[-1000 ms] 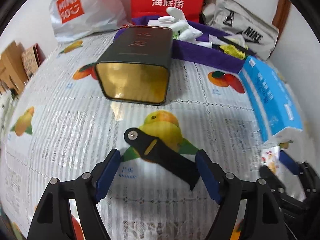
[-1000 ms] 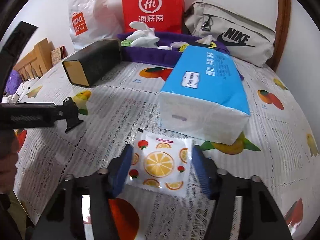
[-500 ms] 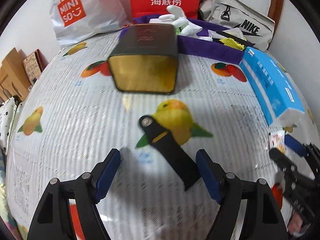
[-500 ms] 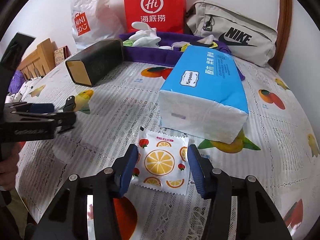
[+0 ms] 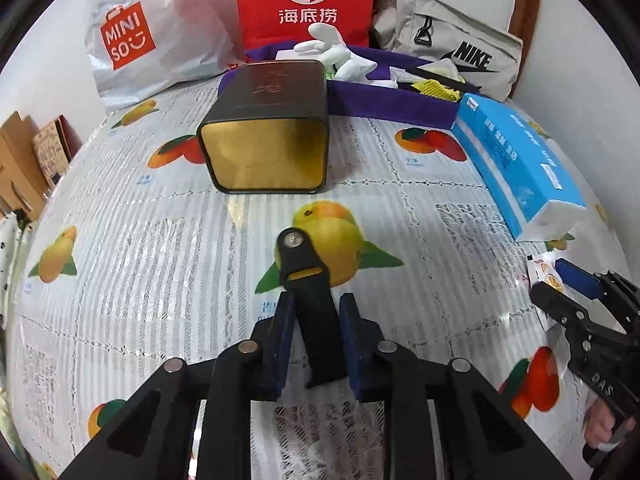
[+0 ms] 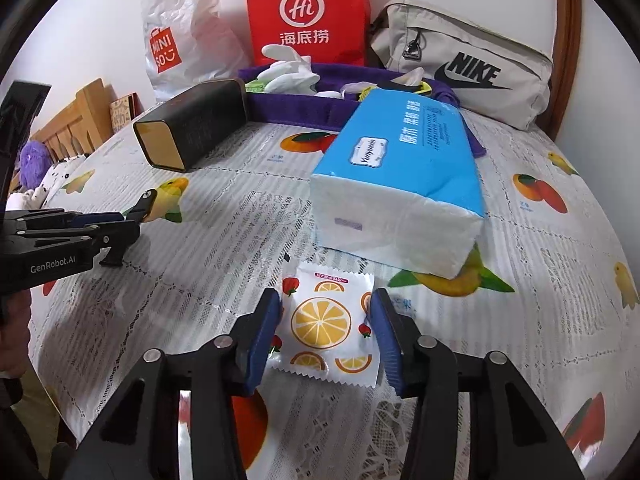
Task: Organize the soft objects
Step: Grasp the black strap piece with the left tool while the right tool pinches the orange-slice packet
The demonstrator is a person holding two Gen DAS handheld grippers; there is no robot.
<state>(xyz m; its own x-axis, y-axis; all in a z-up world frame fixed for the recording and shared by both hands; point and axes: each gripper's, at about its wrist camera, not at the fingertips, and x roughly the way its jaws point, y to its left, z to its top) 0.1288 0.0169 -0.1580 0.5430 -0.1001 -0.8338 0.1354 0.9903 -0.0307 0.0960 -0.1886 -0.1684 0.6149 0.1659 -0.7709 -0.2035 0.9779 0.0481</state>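
A black strap [image 5: 308, 284] with a yellow band and a metal stud lies on the fruit-print tablecloth. My left gripper [image 5: 316, 312] is shut on the strap, a blue pad against each side; it shows from the side in the right wrist view [image 6: 120, 224]. A white wet-wipe packet [image 6: 326, 324] with an orange-slice print lies flat on the cloth. My right gripper [image 6: 326, 316] straddles the packet with its pads at the packet's two edges, jaws narrowed; the packet still looks flat. A purple fabric tray [image 5: 384, 100] with white gloves stands at the back.
A dark tin box [image 5: 268, 132] lies on its side in front of the tray. A blue tissue pack [image 6: 404, 184] lies just beyond the wipe packet. A Miniso bag [image 5: 144, 40], a red Hi bag [image 5: 304, 0] and a Nike pouch [image 6: 468, 64] line the back wall.
My left gripper moved forward over the strap and closed on it from wide open. My right gripper narrowed its jaws around the wipe packet.
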